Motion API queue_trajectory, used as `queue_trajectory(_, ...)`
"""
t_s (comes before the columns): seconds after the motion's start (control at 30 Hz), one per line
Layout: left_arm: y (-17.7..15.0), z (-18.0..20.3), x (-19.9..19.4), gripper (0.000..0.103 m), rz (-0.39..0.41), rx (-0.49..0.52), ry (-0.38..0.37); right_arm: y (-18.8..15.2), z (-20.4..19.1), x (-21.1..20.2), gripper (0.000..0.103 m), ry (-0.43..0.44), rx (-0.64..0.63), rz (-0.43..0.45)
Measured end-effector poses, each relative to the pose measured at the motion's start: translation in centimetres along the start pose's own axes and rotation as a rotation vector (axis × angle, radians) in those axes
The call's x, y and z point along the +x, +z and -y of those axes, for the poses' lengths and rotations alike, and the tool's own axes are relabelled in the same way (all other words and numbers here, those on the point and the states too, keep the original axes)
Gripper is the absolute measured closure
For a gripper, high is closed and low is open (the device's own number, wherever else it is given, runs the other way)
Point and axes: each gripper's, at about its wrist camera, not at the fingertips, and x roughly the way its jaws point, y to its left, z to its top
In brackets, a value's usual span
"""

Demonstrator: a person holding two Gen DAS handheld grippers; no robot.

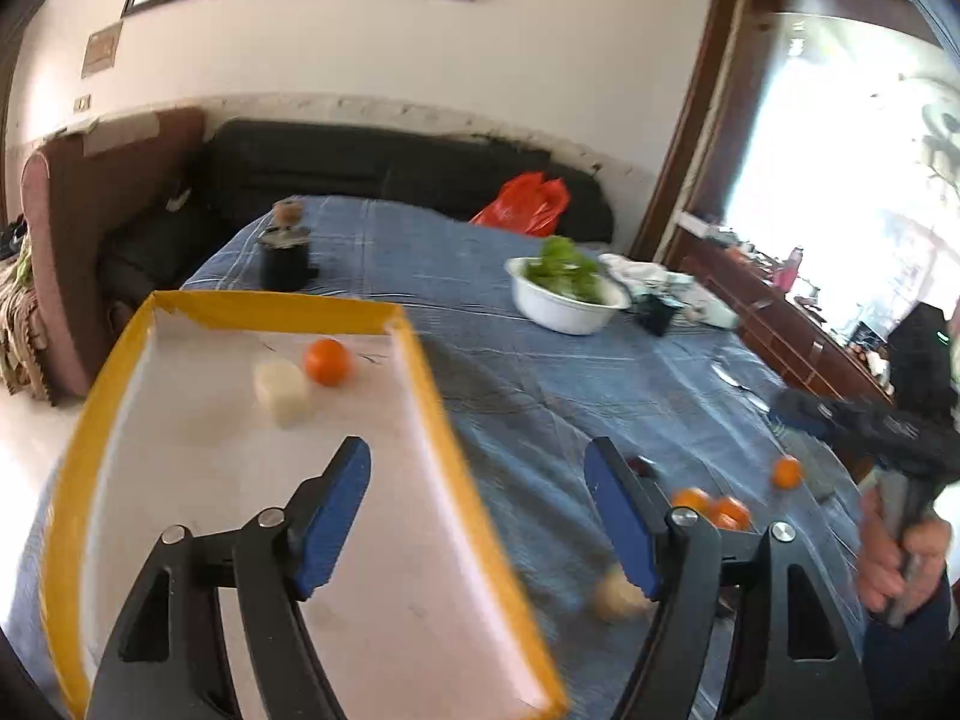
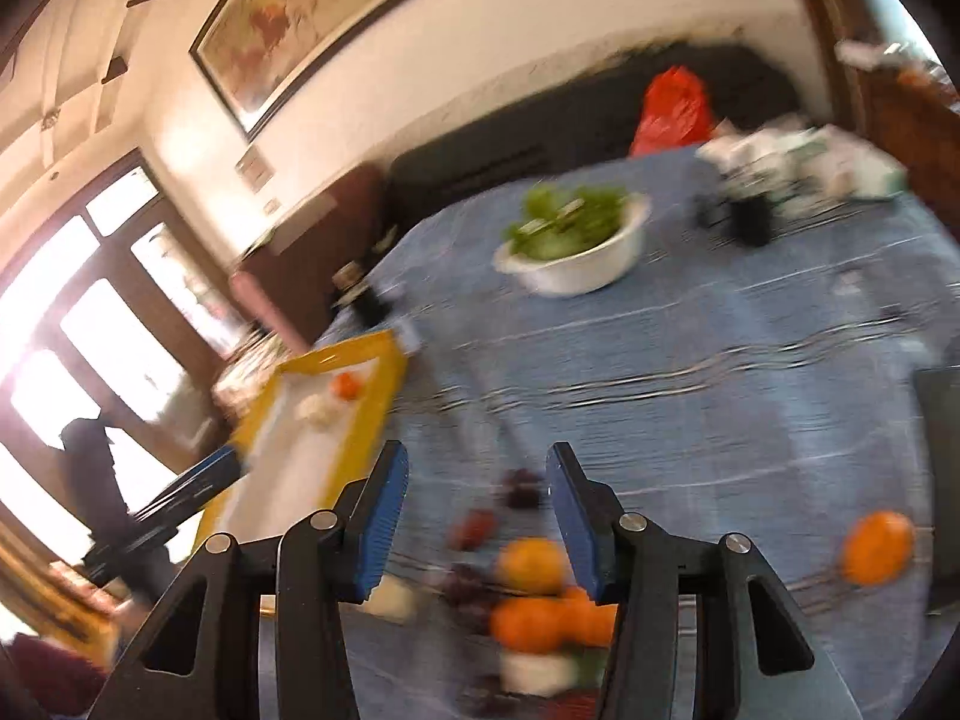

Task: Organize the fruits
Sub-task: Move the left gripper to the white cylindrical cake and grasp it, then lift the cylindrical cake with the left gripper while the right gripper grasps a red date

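Note:
A yellow-rimmed white tray point(image 1: 420, 372) lies on the blue tablecloth and holds an orange point(image 1: 326, 362) and a pale fruit piece point(image 1: 281, 391). My left gripper point(image 1: 477, 510) is open and empty above the tray's right rim. More oranges point(image 1: 711, 507) and one apart point(image 1: 786, 472) lie to the right. In the right wrist view my right gripper point(image 2: 477, 522) is open and empty above a blurred pile of oranges point(image 2: 531, 621), dark grapes point(image 2: 522, 489) and pale pieces point(image 2: 393, 597). A lone orange point(image 2: 876, 547) lies right. The tray point(image 2: 375, 414) is at left.
A white bowl of greens point(image 1: 567, 303) point(image 2: 576, 273) stands mid-table. A dark jar point(image 1: 285, 261) is at the far left, a red bag point(image 1: 525, 204) and white cloths point(image 1: 666, 288) at the back. A dark sofa point(image 1: 360, 162) is behind the table.

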Motion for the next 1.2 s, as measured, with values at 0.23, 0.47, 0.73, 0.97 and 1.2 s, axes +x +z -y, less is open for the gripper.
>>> queue_trajectory(0.23,-4.5,7.0,-0.8,0.006,-0.040,0.188,0.058,-0.5,4.0,0.4,0.048,0.053,0.095,0.020)
queue_trajectory(0.47,-6.4,8.7,0.8,0.006,-0.135,0.178,0.035,-0.9,3.9,-1.3,0.047,0.089,0.083,0.064)
queue_trajectory(0.73,-6.4,8.7,4.8,0.046,-0.266,0.151,0.050,-1.4,3.6,-1.5,0.047,0.118,0.074,0.058)
queue_trajectory(0.97,-6.2,9.6,7.1,0.049,-0.306,0.178,0.075,-1.6,3.3,-1.1,0.047,0.129,0.067,0.033)
queue_trajectory(1.2,-5.7,8.5,6.7,0.074,-0.267,0.112,0.066,-1.8,3.1,-0.9,0.047,0.134,0.064,0.021)
